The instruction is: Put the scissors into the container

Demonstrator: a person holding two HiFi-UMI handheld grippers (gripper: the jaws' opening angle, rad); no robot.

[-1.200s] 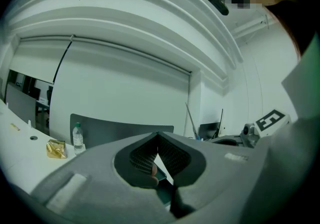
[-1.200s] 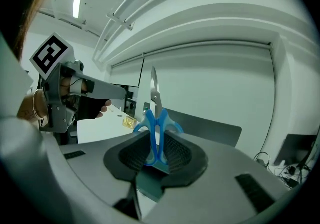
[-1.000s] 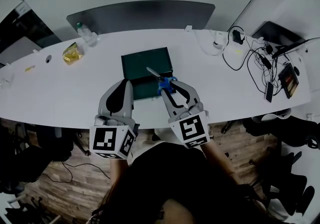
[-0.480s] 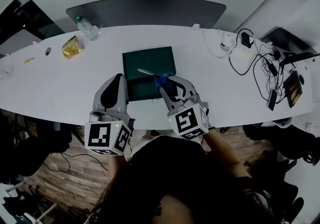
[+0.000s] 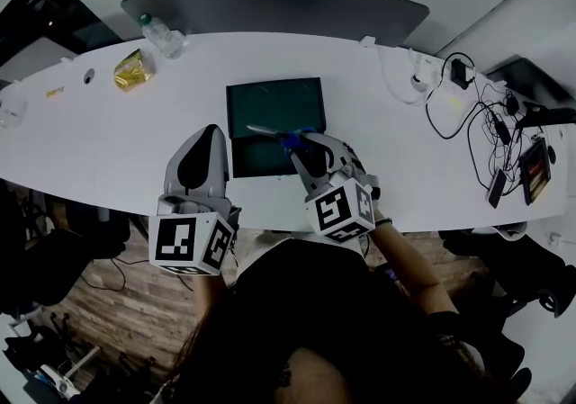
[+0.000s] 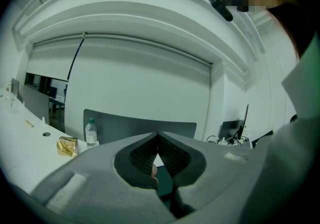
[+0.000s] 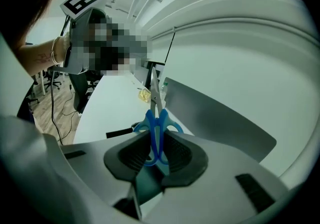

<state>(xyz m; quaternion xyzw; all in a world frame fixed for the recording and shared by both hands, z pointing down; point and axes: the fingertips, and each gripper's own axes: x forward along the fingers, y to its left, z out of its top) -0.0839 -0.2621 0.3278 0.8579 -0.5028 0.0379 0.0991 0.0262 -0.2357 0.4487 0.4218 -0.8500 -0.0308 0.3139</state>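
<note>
The scissors (image 5: 290,136) have blue handles and a steel blade that points left over the dark green container (image 5: 274,105) on the white table. My right gripper (image 5: 304,143) is shut on the handles and holds them just above the container's front right part. In the right gripper view the blue handles (image 7: 157,132) sit clamped between the pads, blades sticking out forward. My left gripper (image 5: 208,132) hovers left of the container, shut and empty; its tips meet in the left gripper view (image 6: 158,136).
A water bottle (image 5: 163,34) and a yellow packet (image 5: 132,70) lie at the table's far left. Tangled cables and chargers (image 5: 472,110), a phone (image 5: 498,188) and a tablet (image 5: 536,165) crowd the right end. A dark panel (image 5: 279,4) stands behind the table (image 5: 108,141).
The right gripper has carried the scissors a little left over the container, and the blade has swung from up-left to pointing left. The left gripper has kept its place beside the container.
</note>
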